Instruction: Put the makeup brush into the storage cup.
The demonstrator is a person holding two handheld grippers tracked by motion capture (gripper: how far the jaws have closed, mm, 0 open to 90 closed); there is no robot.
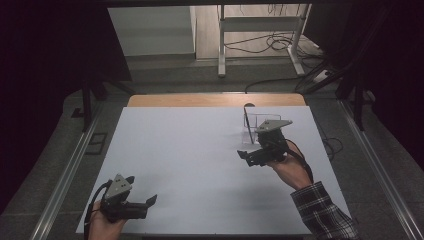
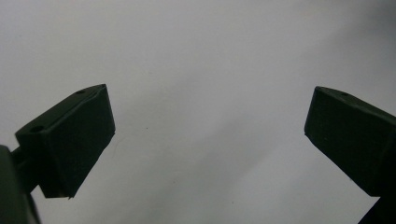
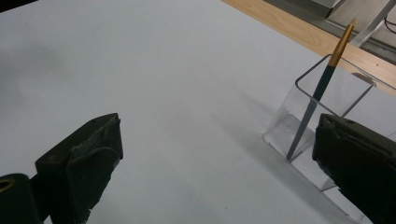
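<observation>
Left gripper: near edge of white bench, jaws spread wide, nothing between them, bare surface ahead. Right gripper: farther out, jaws released, wide apart, empty. Clear box: just beyond right-hand jaw in right gripper view, partly hidden behind it, outside the gap. Pen: stands tilted inside box, gold tip up, leaning on rim, apart from both jaws.
</observation>
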